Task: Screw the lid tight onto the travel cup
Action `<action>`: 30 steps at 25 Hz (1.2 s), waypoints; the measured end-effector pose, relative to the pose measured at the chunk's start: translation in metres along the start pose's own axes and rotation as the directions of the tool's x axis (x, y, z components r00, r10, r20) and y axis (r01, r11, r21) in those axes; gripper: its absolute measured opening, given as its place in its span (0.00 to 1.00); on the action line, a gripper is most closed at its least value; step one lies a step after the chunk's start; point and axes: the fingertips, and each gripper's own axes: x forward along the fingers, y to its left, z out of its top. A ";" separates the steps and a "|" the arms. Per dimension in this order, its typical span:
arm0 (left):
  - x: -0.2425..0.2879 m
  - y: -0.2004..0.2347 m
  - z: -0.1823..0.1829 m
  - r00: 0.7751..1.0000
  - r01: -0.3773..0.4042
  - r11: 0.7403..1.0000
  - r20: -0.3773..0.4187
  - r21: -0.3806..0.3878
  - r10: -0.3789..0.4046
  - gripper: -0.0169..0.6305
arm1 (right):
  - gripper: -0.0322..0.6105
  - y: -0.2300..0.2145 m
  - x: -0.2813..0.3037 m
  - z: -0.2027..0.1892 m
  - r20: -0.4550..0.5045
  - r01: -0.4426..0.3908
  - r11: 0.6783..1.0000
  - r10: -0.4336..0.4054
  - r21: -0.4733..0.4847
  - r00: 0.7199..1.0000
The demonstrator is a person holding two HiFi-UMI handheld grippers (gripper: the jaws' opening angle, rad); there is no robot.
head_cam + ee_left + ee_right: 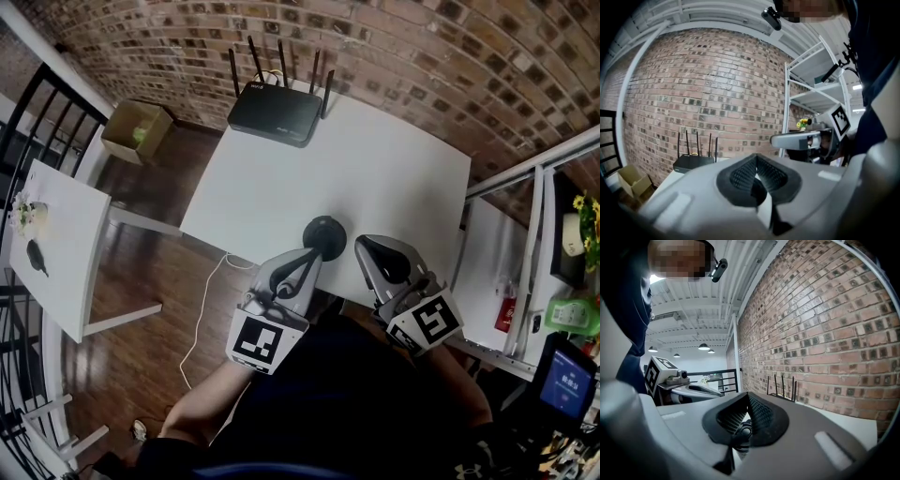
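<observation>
I am holding the left tongs and the right tongs low over the near edge of the white worktop, each pointing away from me and only slightly downward. Both pairs of jaws are sitting pressed together with nothing clamped between them; in each gripper view the dark ribbed pads are meeting in a closed V.

The travel cup is standing on the worktop close to its near edge. From above it is showing as a dark round shape. It is lying between the two tips, just beside the left one and a little apart from the right one. I cannot tell whether the left tip is touching it.

A black router with raised antennas is resting at the far edge, against the brick wall. A white cable is hanging down to the wooden floor, where a cardboard box is sitting by the wall.
</observation>
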 end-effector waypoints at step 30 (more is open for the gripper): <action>-0.004 0.004 -0.005 1.000 -0.031 0.999 0.000 -0.016 0.031 0.04 | 0.07 -0.002 -0.004 -0.004 -0.003 0.013 1.000 -0.013 -0.013 1.000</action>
